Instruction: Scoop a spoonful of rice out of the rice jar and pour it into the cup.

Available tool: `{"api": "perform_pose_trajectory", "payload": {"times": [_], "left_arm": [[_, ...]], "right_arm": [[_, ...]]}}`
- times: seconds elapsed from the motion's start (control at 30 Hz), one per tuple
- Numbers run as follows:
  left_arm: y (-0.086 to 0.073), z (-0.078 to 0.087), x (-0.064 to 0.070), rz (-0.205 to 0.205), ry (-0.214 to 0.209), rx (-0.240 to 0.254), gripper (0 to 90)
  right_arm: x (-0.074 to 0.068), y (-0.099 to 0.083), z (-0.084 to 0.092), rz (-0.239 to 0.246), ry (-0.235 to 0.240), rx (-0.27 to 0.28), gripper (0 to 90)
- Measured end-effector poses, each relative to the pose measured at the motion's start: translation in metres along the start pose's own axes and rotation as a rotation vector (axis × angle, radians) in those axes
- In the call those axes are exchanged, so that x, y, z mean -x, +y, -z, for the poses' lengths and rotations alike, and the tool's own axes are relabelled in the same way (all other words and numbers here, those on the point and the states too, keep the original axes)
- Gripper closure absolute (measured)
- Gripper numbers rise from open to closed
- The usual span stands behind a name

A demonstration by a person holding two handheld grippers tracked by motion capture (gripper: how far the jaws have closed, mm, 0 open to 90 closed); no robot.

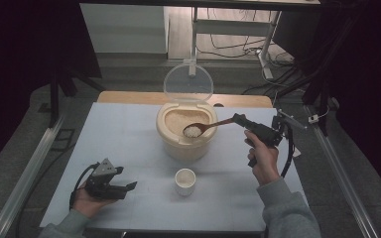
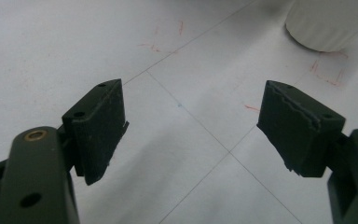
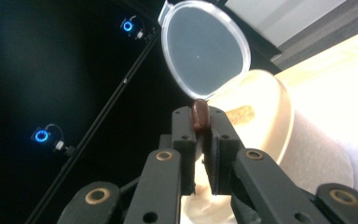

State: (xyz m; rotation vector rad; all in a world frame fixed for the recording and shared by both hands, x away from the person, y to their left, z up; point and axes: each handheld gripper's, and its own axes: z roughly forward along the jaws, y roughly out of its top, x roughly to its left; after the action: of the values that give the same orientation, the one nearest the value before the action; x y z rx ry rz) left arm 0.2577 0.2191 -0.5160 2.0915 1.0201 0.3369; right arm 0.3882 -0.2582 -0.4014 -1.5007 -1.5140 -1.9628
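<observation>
A cream rice container [image 1: 186,141] stands mid-table with its clear lid [image 1: 188,82] raised upright behind it; rice fills it. My right gripper [image 1: 239,119] is shut on the handle of a brown wooden spoon [image 1: 208,126], whose bowl holds a heap of white rice just above the container's rice. In the right gripper view the spoon handle [image 3: 200,115] sits clamped between the jaws [image 3: 199,135], with the container [image 3: 265,116] and lid [image 3: 205,46] beyond. A small white cup [image 1: 185,181] stands in front of the container. My left gripper [image 1: 127,187] rests low at the table's left, open and empty, jaws [image 2: 191,130] wide apart, the cup [image 2: 328,23] ahead.
The white table [image 1: 129,134] has thin grid lines and faint red marks. A wooden board [image 1: 129,96] edges its far side. Metal rails [image 1: 30,168] run along both sides, and desk legs with cables [image 1: 258,49] stand beyond the table.
</observation>
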Motion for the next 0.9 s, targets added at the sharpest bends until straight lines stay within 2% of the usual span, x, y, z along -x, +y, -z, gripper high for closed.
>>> {"api": "perform_pose_trajectory", "payload": {"times": [0.33,0.47,0.5,0.53,0.73,0.9], "left_arm": [[0.000,0.000,0.000,0.000,0.002,-0.004,22.7],[0.000,0.000,0.000,0.002,0.003,-0.006,22.6],[0.000,0.000,0.000,0.003,0.002,-0.007,22.5],[0.000,0.000,0.000,0.003,0.002,-0.008,22.5],[0.000,-0.001,0.000,0.004,0.001,-0.010,22.4],[-0.001,-0.001,-0.001,0.005,0.002,-0.012,22.4]], "right_arm": [[0.000,-0.013,0.011,-0.002,0.021,-0.064,82.9],[0.000,-0.021,0.013,0.003,0.029,-0.108,82.9],[0.001,-0.025,0.014,0.000,0.030,-0.132,82.9],[0.001,-0.025,0.014,0.000,0.030,-0.132,82.9],[0.006,-0.036,0.013,0.008,0.003,-0.195,82.9],[0.010,-0.043,0.010,0.019,-0.009,-0.224,82.9]]}}
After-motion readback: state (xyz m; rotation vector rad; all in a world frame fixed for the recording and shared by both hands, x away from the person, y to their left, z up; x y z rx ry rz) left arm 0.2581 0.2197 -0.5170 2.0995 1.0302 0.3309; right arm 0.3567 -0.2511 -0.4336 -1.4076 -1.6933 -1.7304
